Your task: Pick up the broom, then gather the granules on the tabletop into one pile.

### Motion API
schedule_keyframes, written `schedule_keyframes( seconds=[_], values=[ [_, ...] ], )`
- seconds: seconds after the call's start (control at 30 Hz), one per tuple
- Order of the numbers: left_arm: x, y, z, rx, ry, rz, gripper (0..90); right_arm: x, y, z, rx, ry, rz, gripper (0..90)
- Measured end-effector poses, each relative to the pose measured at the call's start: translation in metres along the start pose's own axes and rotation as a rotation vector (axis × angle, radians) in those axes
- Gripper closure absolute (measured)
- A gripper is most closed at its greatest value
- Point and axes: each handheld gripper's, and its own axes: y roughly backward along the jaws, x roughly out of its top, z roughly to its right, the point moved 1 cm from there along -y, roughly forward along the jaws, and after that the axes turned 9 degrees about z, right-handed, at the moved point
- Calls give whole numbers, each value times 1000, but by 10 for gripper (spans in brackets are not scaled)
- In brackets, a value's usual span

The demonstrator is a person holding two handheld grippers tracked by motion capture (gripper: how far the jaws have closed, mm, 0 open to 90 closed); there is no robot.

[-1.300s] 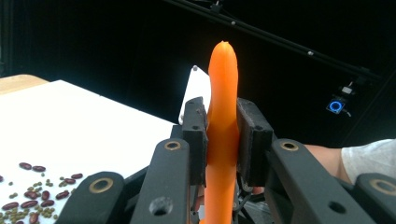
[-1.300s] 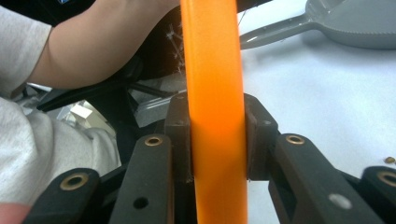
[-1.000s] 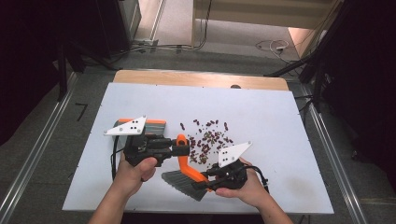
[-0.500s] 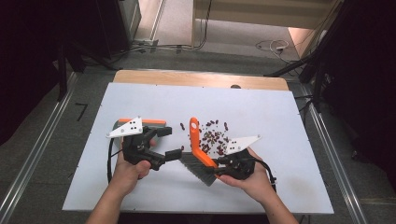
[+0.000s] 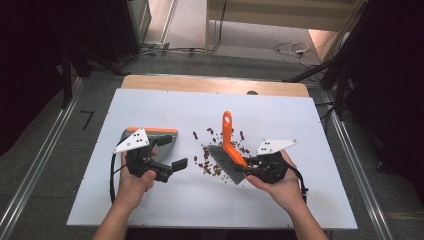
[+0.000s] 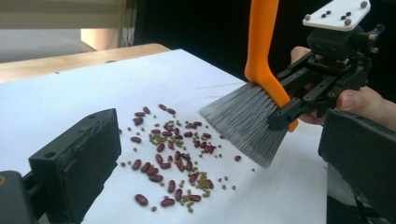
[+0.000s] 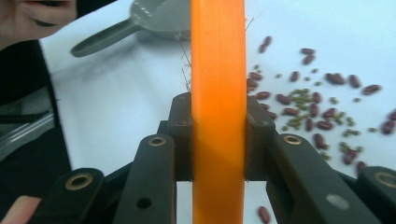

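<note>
An orange-handled brush (image 5: 227, 131) with grey bristles (image 6: 245, 122) stands tilted at the right edge of a scatter of red and green beans (image 5: 212, 155) on the white table (image 5: 280, 115). My right gripper (image 5: 246, 169) is shut on the orange handle (image 7: 218, 93), low down near the bristles. Pointing right toward the beans (image 6: 173, 158), my left gripper (image 5: 178, 164) is open, its two jaws far apart with nothing between them. A grey dustpan (image 5: 163, 140) with an orange edge lies flat just behind the left gripper, and its handle (image 7: 100, 37) points toward the person.
Bare white table lies on every side of the bean pile. A wooden strip (image 5: 210, 84) runs along the far edge. Metal rails (image 5: 35, 165) flank the table, and cables lie on the floor beyond it.
The brush swung from lying low in front of the person to tilted with its handle pointing away, held by the right gripper. The left gripper drew back to the left, away from the brush.
</note>
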Motion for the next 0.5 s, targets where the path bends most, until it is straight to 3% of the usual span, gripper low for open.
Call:
schedule_keyframes(
  seconds=[0.3,0.4,0.5],
  values=[
    [-11,23,-4,41,-36,7,0,12,14,16,-93,21,-2,687],
    [-18,32,-3,53,-41,2,0,19,16,25,-156,47,-10,687],
    [-22,40,-2,64,-50,0,0,28,12,37,-185,87,-41,687]
  ],
)
